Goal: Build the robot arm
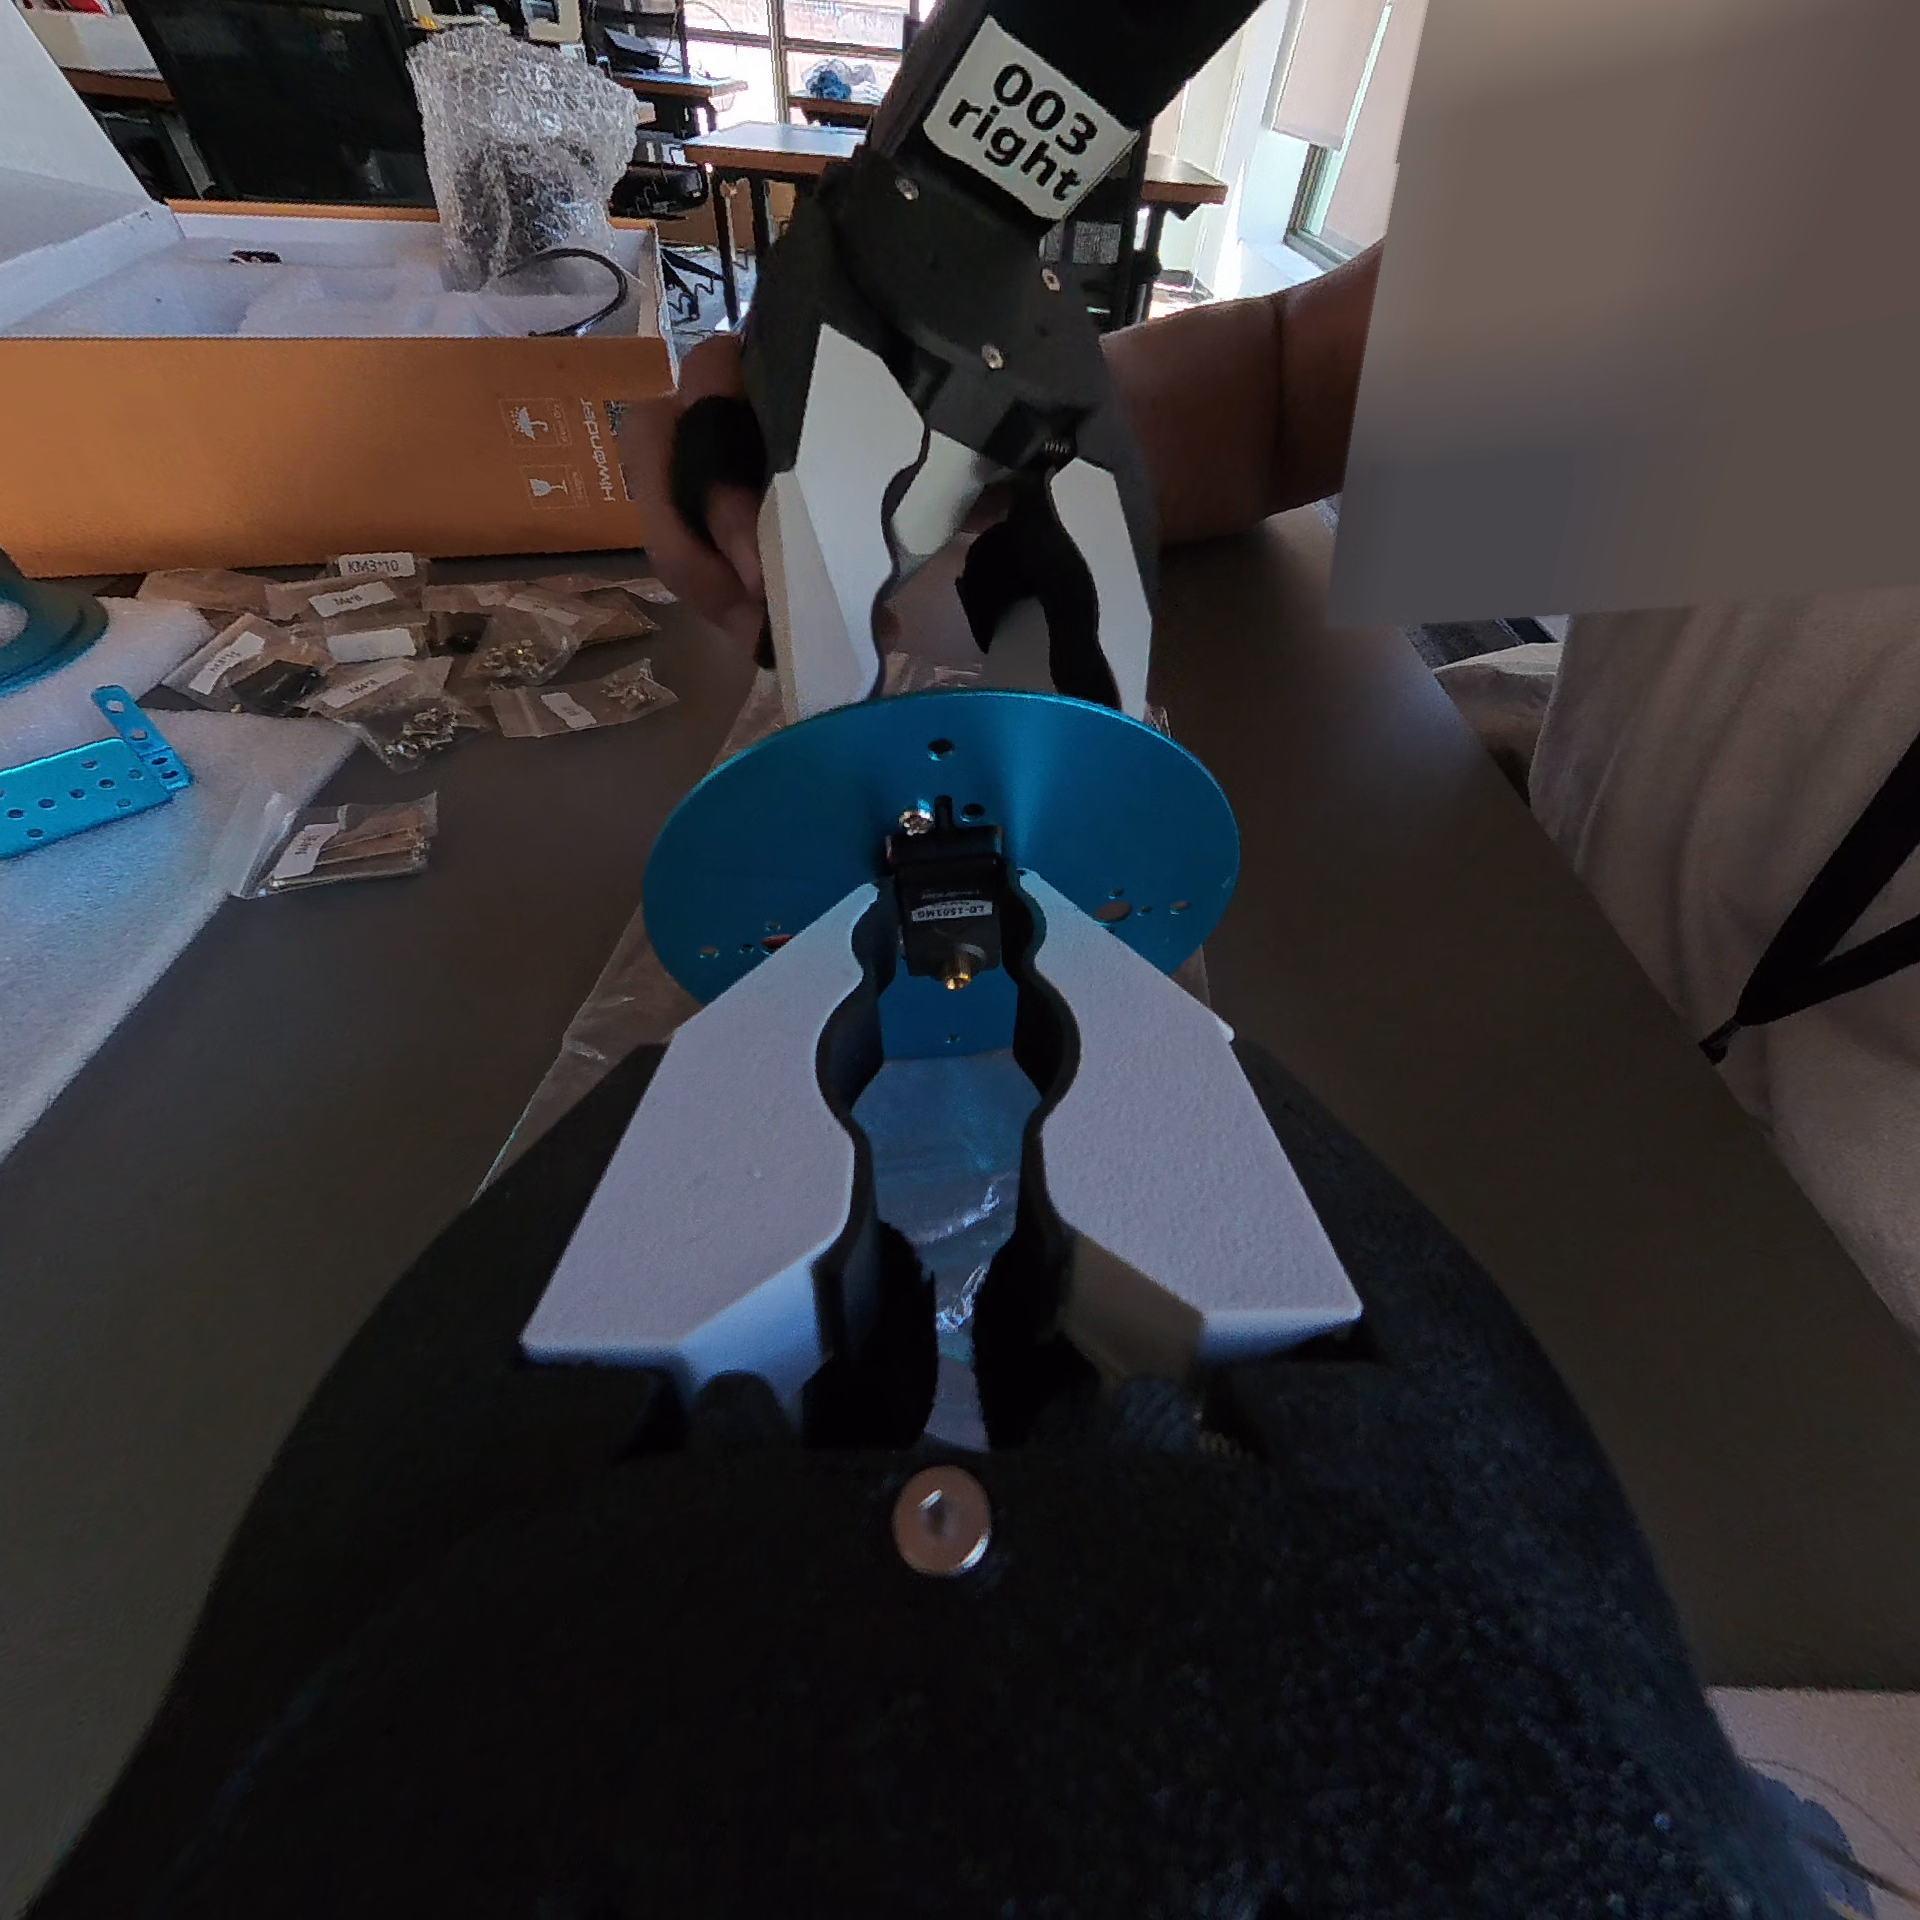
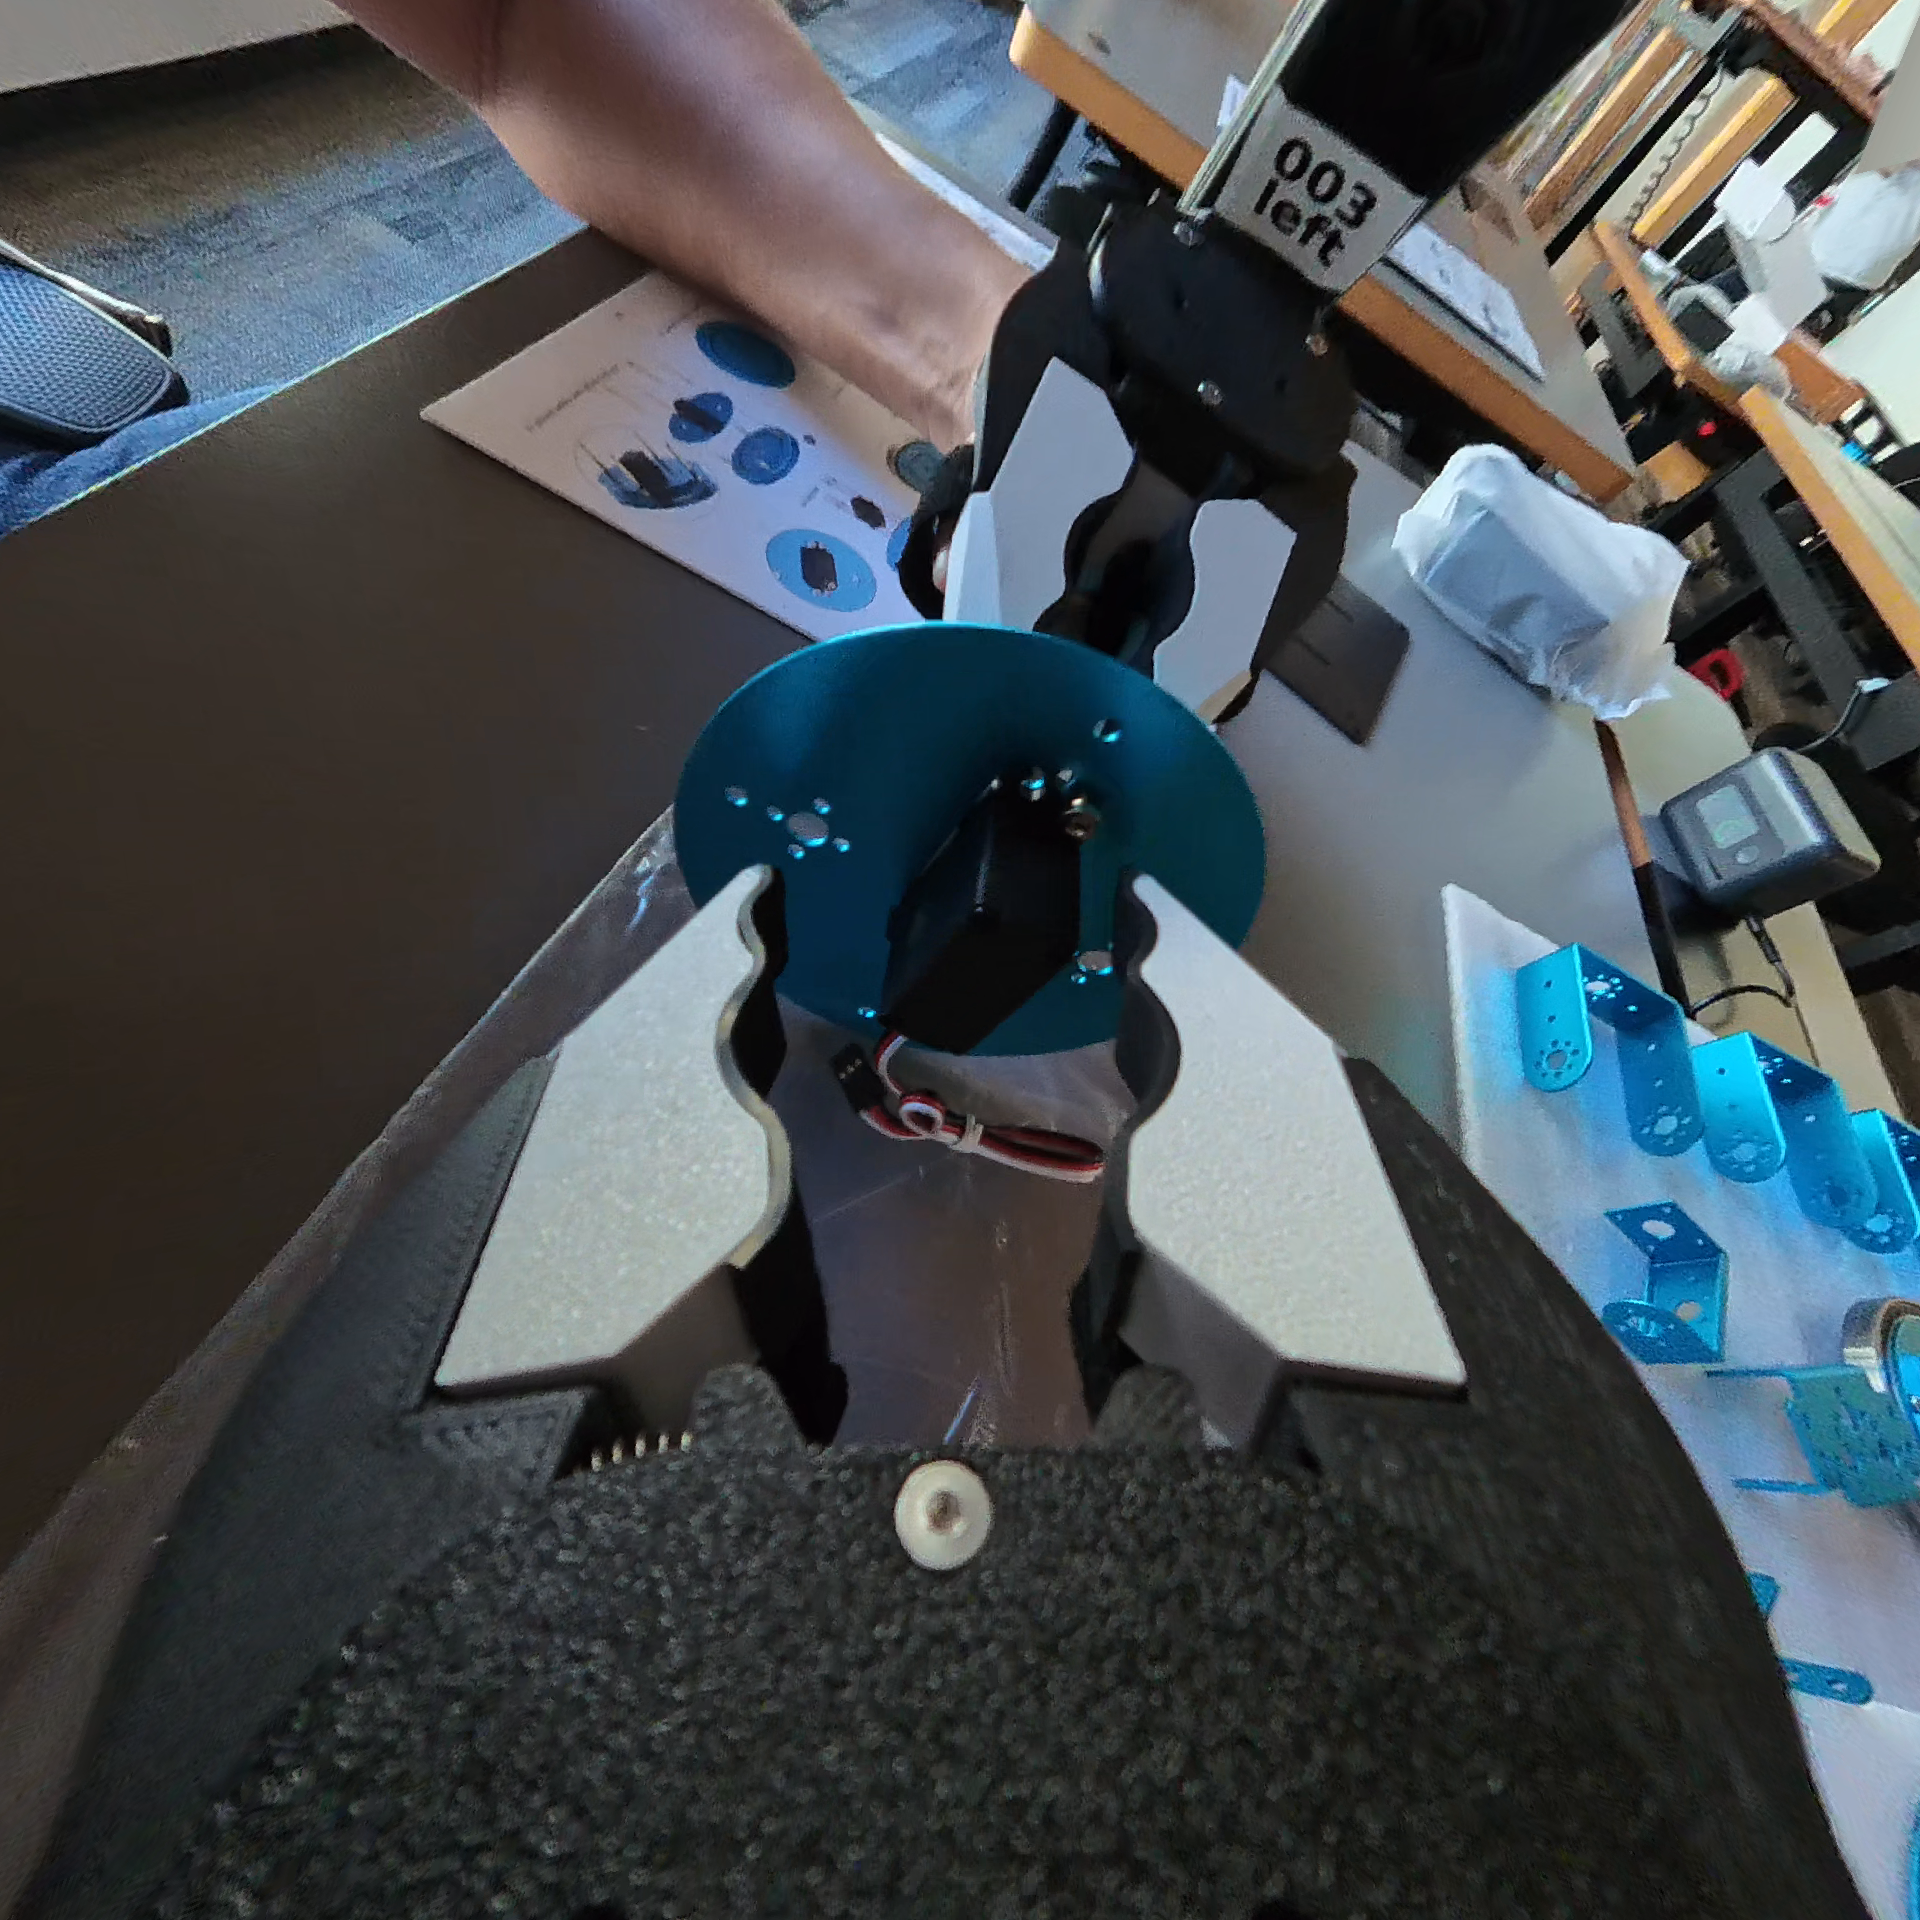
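A blue round metal disc [image 1: 810,831] with several holes stands on edge above the dark table [image 1: 312,1091]. A black servo [image 1: 948,904] is screwed through its middle. My left gripper [image 1: 951,894] is shut on the servo's shaft end. In the right wrist view the disc [image 2: 831,748] shows its other face, with the servo body [image 2: 977,935] and its red, white and black cable [image 2: 997,1143]. My right gripper [image 2: 948,881] is open, its fingers on either side of the servo body and apart from it. Each gripper shows behind the disc in the other's view.
An orange cardboard box [image 1: 312,447] holding a bubble-wrapped bundle [image 1: 509,145] stands far left, with small bags of screws [image 1: 416,665] in front. Blue brackets [image 2: 1714,1101] lie on white foam. A picture sheet [image 2: 665,457] and a wrapped packet [image 2: 1538,582] lie beyond. A clear bag [image 2: 935,1299] lies underneath. My left and right fingertips are right by each other.
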